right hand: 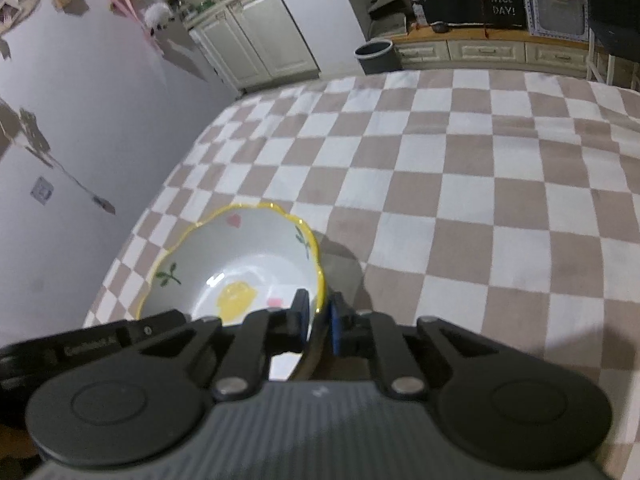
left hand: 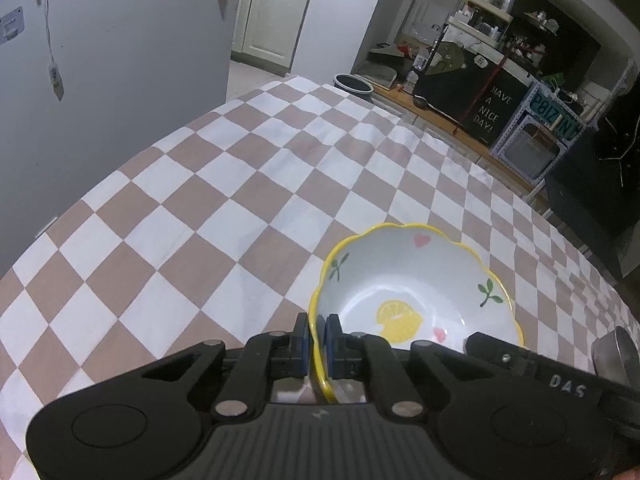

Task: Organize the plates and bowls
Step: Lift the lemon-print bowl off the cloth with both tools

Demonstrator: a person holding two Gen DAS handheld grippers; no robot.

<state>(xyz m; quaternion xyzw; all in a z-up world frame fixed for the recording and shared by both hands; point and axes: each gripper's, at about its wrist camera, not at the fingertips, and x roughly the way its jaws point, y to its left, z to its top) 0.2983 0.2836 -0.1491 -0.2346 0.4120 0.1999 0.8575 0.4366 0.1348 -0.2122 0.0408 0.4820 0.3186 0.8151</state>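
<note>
Left wrist view: the left gripper (left hand: 318,334) pinches the near left rim of the bowl (left hand: 416,292), one blue-padded finger outside the wall and one inside, both pressed against the yellow scalloped edge. The bowl is white inside, with a painted lemon, green sprigs and pink hearts. It sits on the table (left hand: 224,200), which is covered by a brown and white checked cloth. Just to the right of the bowl, part of the other gripper's black body comes in from the lower right edge. Beyond the table's far edge stands a grey bin (left hand: 354,85).

Right wrist view: the right gripper (right hand: 319,322) pinches the bowl's (right hand: 240,264) near right rim, its left finger inside the wall and its right finger outside, closed against the edge. The bowl rests near the table's (right hand: 480,200) left edge, close to the pale wall. The left gripper's black body reaches in at the bowl's near left side. The bin (right hand: 376,56) stands past the table's far edge.
</note>
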